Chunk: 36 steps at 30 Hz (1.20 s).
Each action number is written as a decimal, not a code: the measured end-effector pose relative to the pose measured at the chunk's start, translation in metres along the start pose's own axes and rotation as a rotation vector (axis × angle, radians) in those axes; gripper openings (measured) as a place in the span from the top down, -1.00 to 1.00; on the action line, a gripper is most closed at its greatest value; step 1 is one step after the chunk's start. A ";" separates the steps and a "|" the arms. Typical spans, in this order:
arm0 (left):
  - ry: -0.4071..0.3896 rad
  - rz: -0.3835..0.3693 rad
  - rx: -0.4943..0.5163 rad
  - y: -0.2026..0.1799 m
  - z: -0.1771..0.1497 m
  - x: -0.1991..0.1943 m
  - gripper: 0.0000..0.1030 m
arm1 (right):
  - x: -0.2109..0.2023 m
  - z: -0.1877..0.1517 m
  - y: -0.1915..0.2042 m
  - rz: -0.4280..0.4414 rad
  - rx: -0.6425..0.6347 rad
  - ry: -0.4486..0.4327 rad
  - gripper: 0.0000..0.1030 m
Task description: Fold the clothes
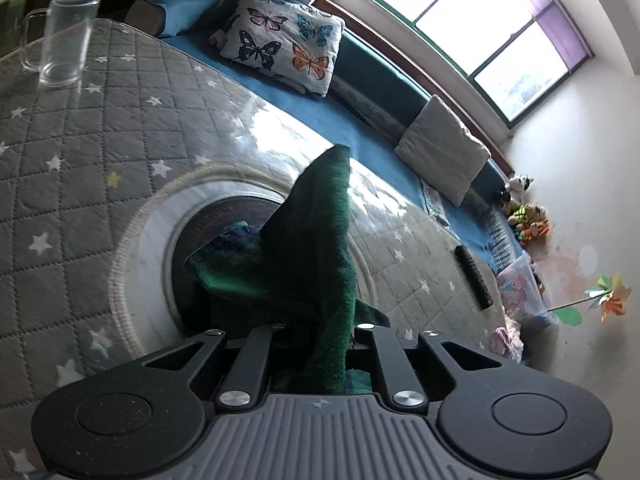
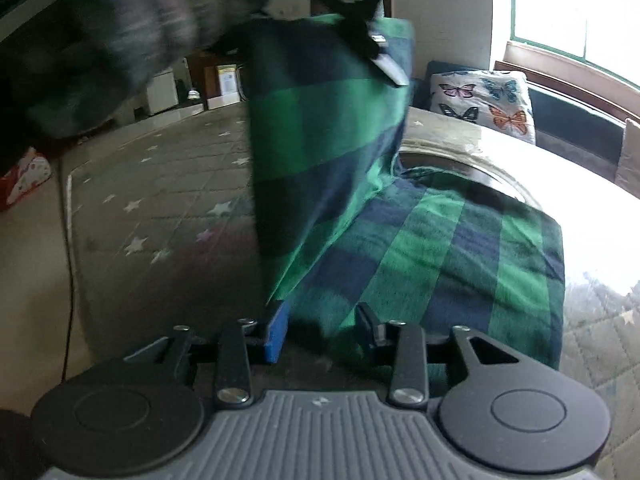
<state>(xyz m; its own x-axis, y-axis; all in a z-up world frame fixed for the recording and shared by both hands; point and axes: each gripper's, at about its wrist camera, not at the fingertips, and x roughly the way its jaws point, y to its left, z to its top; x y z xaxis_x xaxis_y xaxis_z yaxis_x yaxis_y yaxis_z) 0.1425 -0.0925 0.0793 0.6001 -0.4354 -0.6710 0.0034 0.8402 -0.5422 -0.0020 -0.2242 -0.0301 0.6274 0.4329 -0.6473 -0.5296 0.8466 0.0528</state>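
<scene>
A green and blue checked cloth [image 2: 440, 248] lies partly flat on the star-patterned quilted table [image 1: 80, 140], over a round glass disc [image 1: 136, 248]. One part of the cloth is lifted and hangs in a tall fold [image 2: 328, 120]. My left gripper [image 1: 320, 332] is shut on that lifted cloth [image 1: 316, 240], which rises out from between its fingers and hides them. In the right wrist view the left gripper [image 2: 380, 52] pinches the cloth's upper edge. My right gripper [image 2: 322, 332] is low at the cloth's near edge. Its jaws stand apart, with loose cloth lying between the blue pad [image 2: 276, 332] and the other finger.
A clear glass mug [image 1: 66, 36] stands at the table's far left. A black bar-shaped object [image 1: 474, 276] lies near the right edge. Behind are a blue bench with a butterfly pillow [image 1: 284, 40], a grey cushion [image 1: 444, 148] and soft toys [image 1: 524, 216]. A blurred dark sleeve [image 2: 100, 20] fills the upper left.
</scene>
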 end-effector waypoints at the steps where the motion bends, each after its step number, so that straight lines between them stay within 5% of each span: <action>1: 0.005 0.006 0.010 -0.005 -0.002 0.004 0.78 | -0.003 -0.003 -0.001 0.006 0.003 0.000 0.18; 11: 0.088 0.066 0.080 -0.044 -0.025 0.047 0.71 | -0.046 -0.027 -0.044 0.013 0.129 -0.047 0.09; 14: 0.113 0.080 0.096 -0.053 -0.033 0.058 0.57 | -0.054 -0.034 -0.054 0.004 0.160 -0.054 0.07; 19: 0.147 0.073 0.109 -0.065 -0.044 0.072 0.08 | -0.062 -0.043 -0.066 -0.005 0.206 -0.062 0.06; 28: 0.194 -0.009 0.144 -0.072 -0.052 0.078 -0.06 | -0.065 -0.047 -0.078 0.001 0.240 -0.071 0.05; 36: 0.140 -0.026 0.173 -0.050 -0.047 0.049 -0.05 | -0.075 -0.030 -0.107 0.022 0.316 -0.136 0.06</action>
<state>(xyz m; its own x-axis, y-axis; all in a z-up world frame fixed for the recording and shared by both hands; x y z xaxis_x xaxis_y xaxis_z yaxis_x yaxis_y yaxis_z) 0.1339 -0.1711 0.0502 0.4813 -0.4882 -0.7280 0.1621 0.8658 -0.4734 -0.0095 -0.3566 -0.0100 0.6993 0.4716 -0.5372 -0.3543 0.8814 0.3125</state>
